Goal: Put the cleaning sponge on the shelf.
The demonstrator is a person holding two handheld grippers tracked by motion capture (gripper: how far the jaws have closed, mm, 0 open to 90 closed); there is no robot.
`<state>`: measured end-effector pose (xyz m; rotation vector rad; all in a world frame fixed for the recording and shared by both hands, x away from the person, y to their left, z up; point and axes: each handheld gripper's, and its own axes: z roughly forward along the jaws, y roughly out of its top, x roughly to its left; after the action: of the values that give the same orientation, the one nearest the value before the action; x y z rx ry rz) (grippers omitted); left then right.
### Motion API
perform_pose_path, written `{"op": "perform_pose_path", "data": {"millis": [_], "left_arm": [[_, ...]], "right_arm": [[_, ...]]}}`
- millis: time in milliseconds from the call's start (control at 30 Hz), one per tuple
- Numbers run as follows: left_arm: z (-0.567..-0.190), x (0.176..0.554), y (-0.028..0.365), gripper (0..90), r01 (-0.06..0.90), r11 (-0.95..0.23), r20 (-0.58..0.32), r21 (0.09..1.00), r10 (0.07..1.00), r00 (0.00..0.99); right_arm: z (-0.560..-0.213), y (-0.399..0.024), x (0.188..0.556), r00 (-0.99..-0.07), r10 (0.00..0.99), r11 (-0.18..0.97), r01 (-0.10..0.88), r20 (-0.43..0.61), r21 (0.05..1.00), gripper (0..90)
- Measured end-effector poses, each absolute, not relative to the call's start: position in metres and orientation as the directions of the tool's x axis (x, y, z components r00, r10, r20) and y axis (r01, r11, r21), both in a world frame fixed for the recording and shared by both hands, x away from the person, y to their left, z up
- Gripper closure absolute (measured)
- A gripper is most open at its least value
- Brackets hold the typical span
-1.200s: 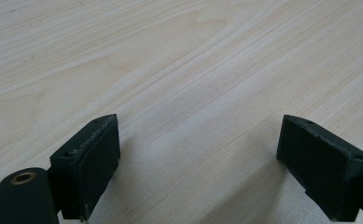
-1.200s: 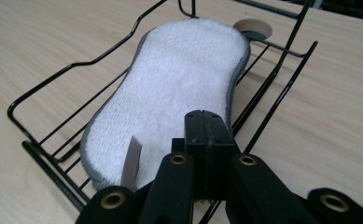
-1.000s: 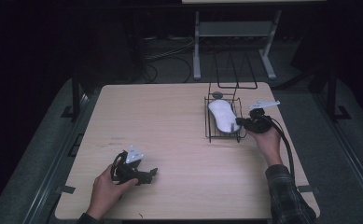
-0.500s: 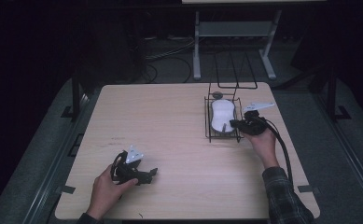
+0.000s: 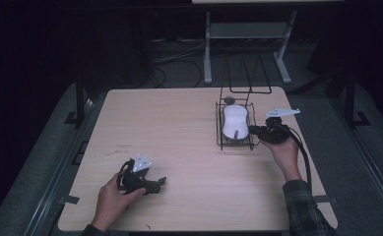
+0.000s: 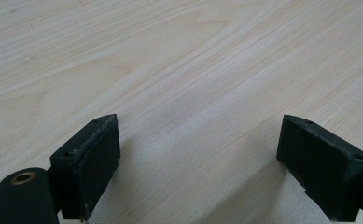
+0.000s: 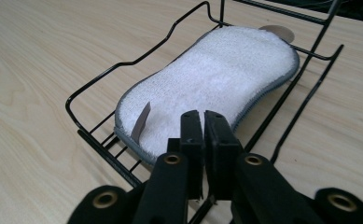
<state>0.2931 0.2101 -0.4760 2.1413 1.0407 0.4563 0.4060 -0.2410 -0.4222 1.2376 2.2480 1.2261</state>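
Centrally at the far right of the wooden table (image 5: 189, 147) stands a black wire rack (image 5: 220, 129), its handle lying toward twelve o'clock; a white sponge pad (image 5: 235, 121) with a grey border lies flat inside the rack. No brand name or writing can be read anywhere; a small grey tag (image 7: 140, 123) stands up from the pad's near end, blank as far as can be told, and a round grey disc (image 7: 276, 32) lies on the table just beyond the pad's far end.

Right gripper (image 5: 256, 131): held at three o'clock of the rack, tips at the rack's near right corner; its jaws stand almost together with a thin slit between them, having just eased apart, and nothing lies between them. One second ago the pad sat tilted and higher on the rack under this gripper; now it rests square in the rack, the gripper drawn back to the rim.

Left gripper (image 5: 154, 184): at seven o'clock of the table, unchanged, jaws wide apart over bare wood, holding nothing
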Motion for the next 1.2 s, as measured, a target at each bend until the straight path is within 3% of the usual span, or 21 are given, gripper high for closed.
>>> {"op": "perform_pose_path", "data": {"millis": [333, 367, 467, 500, 1200], "left_arm": [[-0.476, 0.293, 0.210, 12.5, 0.540, -0.430, 0.011, 0.723, 0.790, 0.614], [-0.476, 0.293, 0.210, 12.5, 0.540, -0.429, 0.011, 0.724, 0.790, 0.613], [-0.476, 0.293, 0.210, 12.5, 0.540, -0.430, 0.011, 0.724, 0.789, 0.614], [-0.476, 0.293, 0.210, 12.5, 0.539, -0.429, 0.010, 0.725, 0.790, 0.613], [-0.476, 0.293, 0.210, 12.5, 0.539, -0.429, 0.011, 0.725, 0.789, 0.614]], "right_arm": [[-0.414, -0.250, 0.392, -0.568, 0.810, 0.247, 0.556, 0.145, 0.794, 57.9], [-0.413, -0.251, 0.388, -0.562, 0.814, 0.239, 0.557, 0.149, 0.796, 51.1], [-0.413, -0.253, 0.385, -0.560, 0.815, 0.233, 0.550, 0.147, 0.802, 45.5], [-0.413, -0.254, 0.382, -0.553, 0.821, 0.236, 0.555, 0.143, 0.798, 40.1], [-0.416, -0.269, 0.340, -0.548, 0.831, 0.273, 0.556, 0.099, 0.785, 34.0]]}}
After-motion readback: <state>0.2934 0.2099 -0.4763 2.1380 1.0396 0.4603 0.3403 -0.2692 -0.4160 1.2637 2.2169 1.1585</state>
